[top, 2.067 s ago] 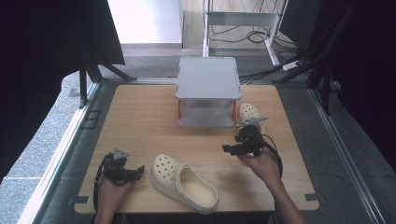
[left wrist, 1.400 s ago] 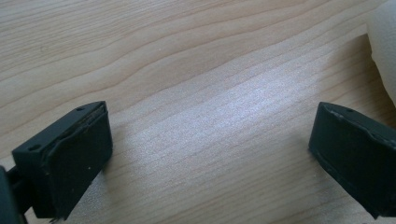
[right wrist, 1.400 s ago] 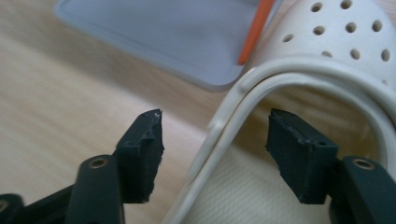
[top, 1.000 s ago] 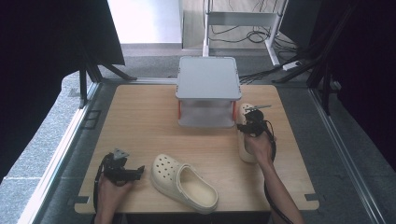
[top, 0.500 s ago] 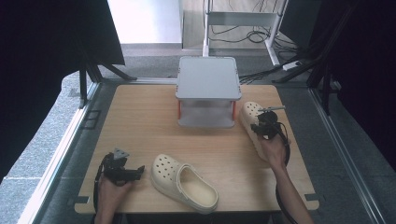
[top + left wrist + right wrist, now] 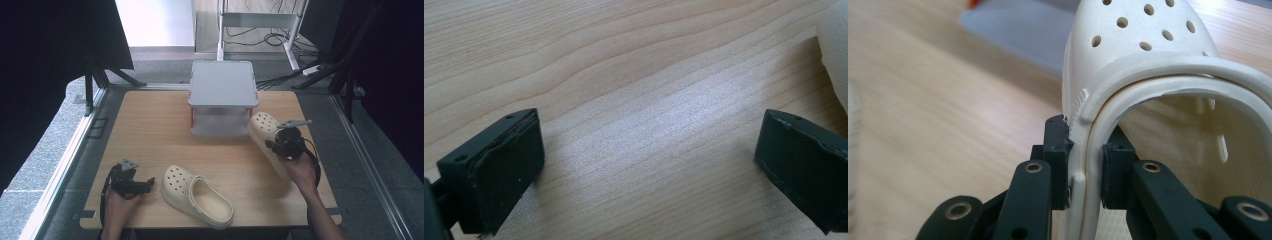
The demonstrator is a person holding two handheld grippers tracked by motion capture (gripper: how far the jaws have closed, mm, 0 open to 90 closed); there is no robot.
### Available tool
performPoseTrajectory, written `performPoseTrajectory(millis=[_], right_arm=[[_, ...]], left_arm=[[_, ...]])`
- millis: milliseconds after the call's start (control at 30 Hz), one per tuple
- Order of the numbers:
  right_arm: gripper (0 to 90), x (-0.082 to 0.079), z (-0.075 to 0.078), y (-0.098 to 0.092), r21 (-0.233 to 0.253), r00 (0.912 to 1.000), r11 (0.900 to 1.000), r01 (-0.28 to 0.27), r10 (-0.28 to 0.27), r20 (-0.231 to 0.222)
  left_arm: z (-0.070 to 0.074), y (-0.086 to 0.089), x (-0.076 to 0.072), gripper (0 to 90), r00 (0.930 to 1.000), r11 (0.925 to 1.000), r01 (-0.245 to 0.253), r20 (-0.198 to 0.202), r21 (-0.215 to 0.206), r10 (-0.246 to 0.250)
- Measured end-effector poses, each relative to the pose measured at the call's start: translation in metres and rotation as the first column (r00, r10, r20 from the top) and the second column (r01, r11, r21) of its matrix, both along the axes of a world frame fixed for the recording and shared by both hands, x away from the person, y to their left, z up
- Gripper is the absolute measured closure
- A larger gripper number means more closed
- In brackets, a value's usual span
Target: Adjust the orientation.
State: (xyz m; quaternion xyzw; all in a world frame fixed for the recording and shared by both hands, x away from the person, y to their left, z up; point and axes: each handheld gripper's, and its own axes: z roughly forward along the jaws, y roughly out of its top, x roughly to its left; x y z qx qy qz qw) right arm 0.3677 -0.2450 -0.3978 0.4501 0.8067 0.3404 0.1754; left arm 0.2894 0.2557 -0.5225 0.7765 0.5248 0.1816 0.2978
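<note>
Two cream clogs are on the wooden table (image 6: 150, 130). One clog (image 6: 197, 195) lies near the front edge, toe pointing left and away. The other clog (image 6: 262, 127) is at the right, its toe beside the grey two-tier rack (image 6: 222, 82). My right gripper (image 6: 280, 142) is shut on this clog's side wall (image 6: 1083, 150), one jaw outside and one inside the opening. My left gripper (image 6: 142, 186) rests at the front left, just left of the near clog. It is open, its jaws wide apart over bare wood (image 6: 649, 145), with the clog's edge (image 6: 836, 55) at the right.
The grey rack stands at the table's far middle on orange legs (image 6: 192, 116), its lower shelf (image 6: 220, 127) open toward me. A white frame with cables (image 6: 260, 20) stands on the floor beyond the table. Bare wood spans the table's left half.
My right gripper has travelled from the table's middle right to the clog beside the rack and shut on its side wall. The left gripper has stayed put.
</note>
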Motion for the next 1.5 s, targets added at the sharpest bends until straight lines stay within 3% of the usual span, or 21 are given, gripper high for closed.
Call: performPoseTrajectory(millis=[100,267,533,700,1033,1233,1267,1500], right_arm=[[77.3,-0.011,0.002,0.018,0.001,0.997,0.997,-0.078,0.078,0.002],[77.2,-0.021,0.0,0.044,-0.013,0.987,0.987,-0.16,0.161,0.005],[77.2,-0.034,-0.011,0.087,-0.022,0.9623,0.962,-0.271,0.271,-0.021],[77.2,-0.041,-0.021,0.111,-0.014,0.9413,0.942,-0.336,0.335,-0.041],[77.0,-0.045,-0.043,0.144,-0.003,0.9095,0.912,-0.409,0.408,-0.082],[76.9,-0.047,-0.05,0.154,0.006,0.8992,0.903,-0.429,0.427,-0.094],[76.9,-0.048,-0.053,0.157,0.014,0.8905,0.896,-0.444,0.443,-0.104],[76.9,-0.05,-0.057,0.158,0.028,0.883,0.889,-0.457,0.457,-0.106]], left_arm=[[0.0,0.0,0.0,0.0,1.0,1.0,0.0,-0.001,0.0,0.0],[0.0,0.0,0.0,0.0,1.0,1.0,-0.001,0.001,-0.003,0.001],[0.0,0.0,0.0,0.0,1.0,1.0,-0.001,0.0,-0.003,0.001],[0.0,0.0,0.0,0.0,1.0,1.0,-0.002,0.0,-0.003,0.002],[0.0,0.0,0.0,0.0,1.0,1.0,-0.003,0.003,-0.004,0.003],[0.0,0.0,0.0,0.0,1.0,1.0,-0.002,0.002,-0.003,0.002],[0.0,0.0,0.0,0.0,1.0,1.0,-0.001,0.002,-0.001,0.001],[0.0,0.0,0.0,0.0,1.0,1.0,-0.001,0.003,-0.003,0.001]])
